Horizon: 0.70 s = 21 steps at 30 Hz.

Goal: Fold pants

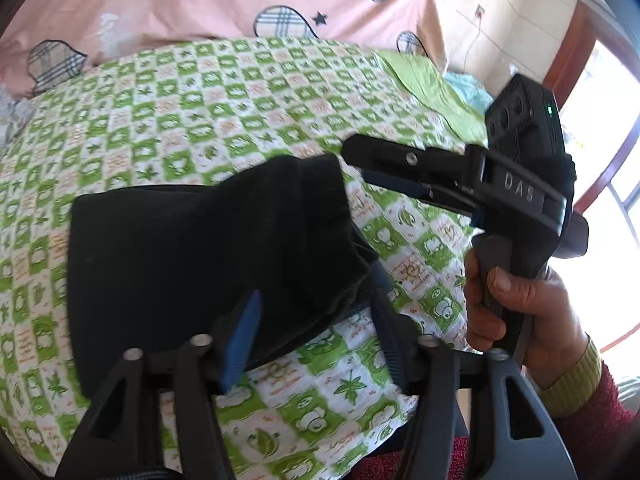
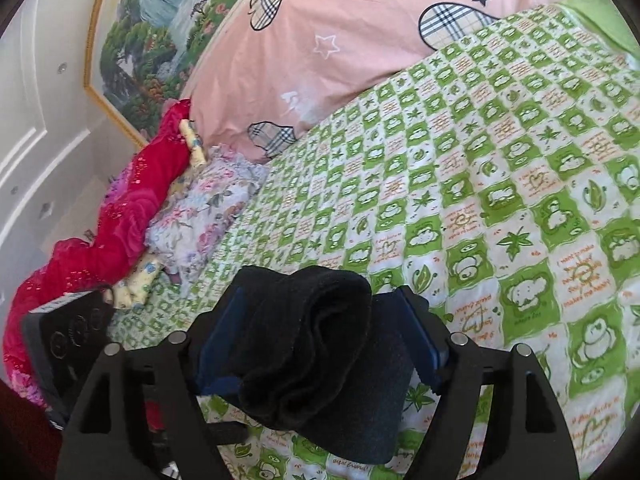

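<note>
Both tools stand spread. The left tool (image 1: 316,320) has its jaws wide, with the lower corner of the black pants (image 1: 192,248) lying between them; the blue pad on one side sits against the cloth, the other stands apart, so nothing is pinched. The right tool (image 2: 320,336) is likewise open around a bunched end of the same garment, the cloth slumped loose between the pads rather than gripped. The pants rest as a compact dark bundle on the green checked bedspread (image 1: 200,100), near the bed's front edge. In my judgement the fold is being let go: both tools should draw straight back and clear without dragging the upper layer, which looks rumpled at the right-hand end and could unroll. A pink quilt (image 2: 340,40) lies well behind. Red fabric (image 2: 120,220) and floral bedding (image 2: 204,208) are heaped to the far side, clear of the work. The person's hand (image 1: 516,312) holds the right tool close beside the bundle.
</note>
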Each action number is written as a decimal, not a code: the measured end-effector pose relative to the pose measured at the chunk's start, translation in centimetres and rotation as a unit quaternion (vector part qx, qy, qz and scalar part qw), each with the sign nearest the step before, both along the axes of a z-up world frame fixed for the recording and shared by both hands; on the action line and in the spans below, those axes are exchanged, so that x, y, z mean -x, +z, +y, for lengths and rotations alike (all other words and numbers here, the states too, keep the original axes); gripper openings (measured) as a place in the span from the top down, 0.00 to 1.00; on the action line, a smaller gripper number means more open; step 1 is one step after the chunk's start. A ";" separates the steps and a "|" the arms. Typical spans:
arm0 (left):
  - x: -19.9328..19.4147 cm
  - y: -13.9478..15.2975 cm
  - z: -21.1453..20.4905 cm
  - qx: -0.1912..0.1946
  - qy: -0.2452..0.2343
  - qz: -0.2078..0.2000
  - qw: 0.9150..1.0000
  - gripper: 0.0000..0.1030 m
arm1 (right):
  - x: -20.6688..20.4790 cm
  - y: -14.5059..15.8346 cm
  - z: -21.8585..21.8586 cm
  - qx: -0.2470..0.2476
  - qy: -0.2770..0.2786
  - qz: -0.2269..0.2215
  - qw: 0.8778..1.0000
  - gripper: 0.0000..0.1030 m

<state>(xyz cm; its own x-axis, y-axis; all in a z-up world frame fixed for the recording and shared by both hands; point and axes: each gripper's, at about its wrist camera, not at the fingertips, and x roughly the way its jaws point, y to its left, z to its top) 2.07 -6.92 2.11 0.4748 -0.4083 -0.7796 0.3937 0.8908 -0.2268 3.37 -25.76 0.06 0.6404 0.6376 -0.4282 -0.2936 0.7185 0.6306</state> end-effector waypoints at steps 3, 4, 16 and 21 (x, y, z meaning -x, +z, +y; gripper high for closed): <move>0.3 0.6 1.5 0.003 0.020 -0.005 1.000 0.32 | 0.4 0.6 1.0 0.026 -0.016 0.001 1.000 0.16; 0.3 0.7 2.2 0.006 0.029 -0.006 1.000 0.32 | 0.6 0.7 1.3 0.032 -0.019 0.001 0.999 0.14; -0.4 0.4 10.8 0.026 0.146 0.006 0.989 0.22 | 0.9 1.1 5.6 0.113 -0.039 0.018 0.993 0.03; -0.7 -0.4 13.1 0.028 0.172 0.019 0.984 0.22 | 0.7 -0.8 5.1 0.111 -0.062 0.052 0.991 0.03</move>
